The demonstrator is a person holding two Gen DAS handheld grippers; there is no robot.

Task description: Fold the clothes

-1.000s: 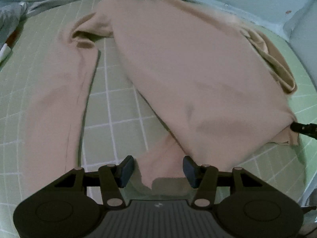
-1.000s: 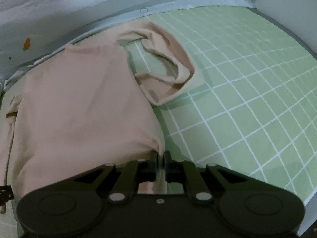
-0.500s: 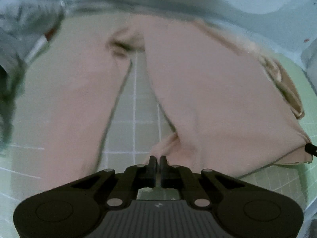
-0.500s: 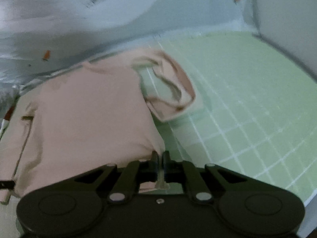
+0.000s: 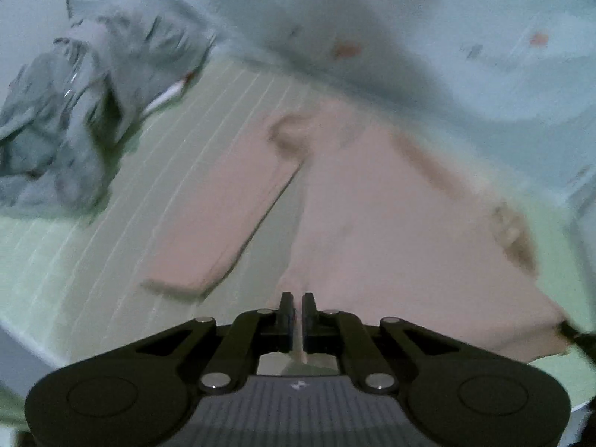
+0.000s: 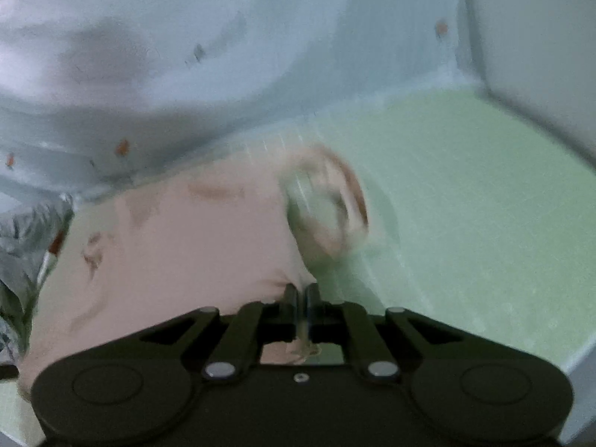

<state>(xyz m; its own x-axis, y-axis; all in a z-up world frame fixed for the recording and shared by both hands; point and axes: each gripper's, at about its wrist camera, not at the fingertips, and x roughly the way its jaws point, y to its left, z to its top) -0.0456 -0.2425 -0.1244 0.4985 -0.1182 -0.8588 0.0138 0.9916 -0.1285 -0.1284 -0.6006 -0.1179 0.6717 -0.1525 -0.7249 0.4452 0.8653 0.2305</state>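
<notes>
The pink shirt [image 5: 391, 231] is spread on the green grid mat [image 5: 74, 260]. Its hem is clamped by the left gripper [image 5: 297, 311] at 6 o'clock and by the right gripper [image 6: 301, 307]. Thin fabric may be pulled free if unequal tension is applied.

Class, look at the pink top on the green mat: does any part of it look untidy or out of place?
Yes. On the pink top, the far right sleeve is curled into a bunched loop on the green mat, not lying flat.

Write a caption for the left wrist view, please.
Left gripper shut on the pink shirt, lifting its hem above the green mat.
</notes>
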